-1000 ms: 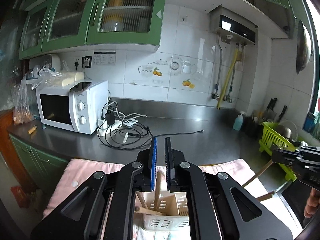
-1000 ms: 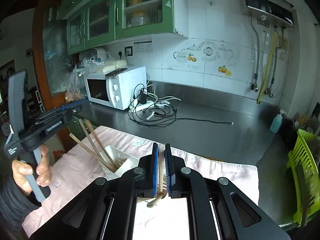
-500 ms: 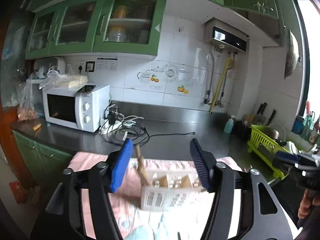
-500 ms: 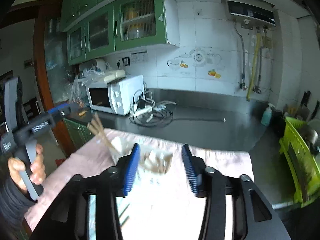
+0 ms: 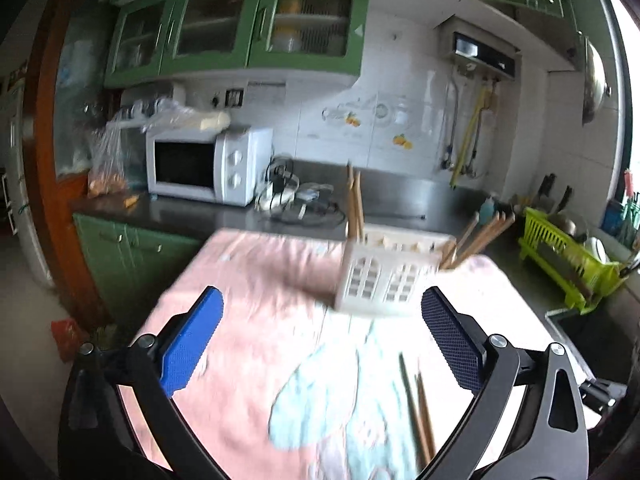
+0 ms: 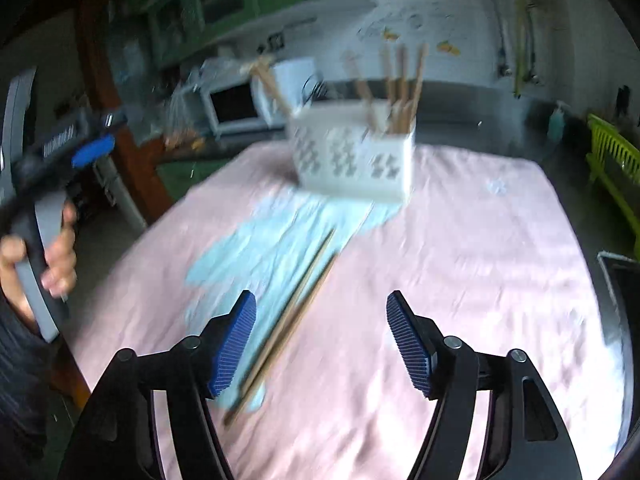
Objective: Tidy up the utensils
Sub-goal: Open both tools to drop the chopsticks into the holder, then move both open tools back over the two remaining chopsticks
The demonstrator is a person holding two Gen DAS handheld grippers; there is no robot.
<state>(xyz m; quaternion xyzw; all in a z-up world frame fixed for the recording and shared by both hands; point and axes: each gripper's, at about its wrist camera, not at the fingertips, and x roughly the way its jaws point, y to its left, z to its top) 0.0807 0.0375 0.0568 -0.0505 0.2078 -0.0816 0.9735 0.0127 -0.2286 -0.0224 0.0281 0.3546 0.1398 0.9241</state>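
Observation:
A white slotted utensil holder stands on the pink cloth and holds several wooden chopsticks; it also shows in the right wrist view. Two loose chopsticks lie on the cloth's light-blue patch, also in the left wrist view. My left gripper is open and empty, back from the holder. My right gripper is open and empty, with the loose chopsticks just inside its left finger. The left gripper and the hand that holds it show at the left of the right wrist view.
A white microwave and a tangle of cables sit at the back of the steel counter. A green dish rack stands at the right. Green cabinets hang above. The cloth's left edge drops off to the floor.
Both grippers were shut on chopsticks over the holder a second ago. They have opened, left the chopsticks in the holder and pulled back toward me.

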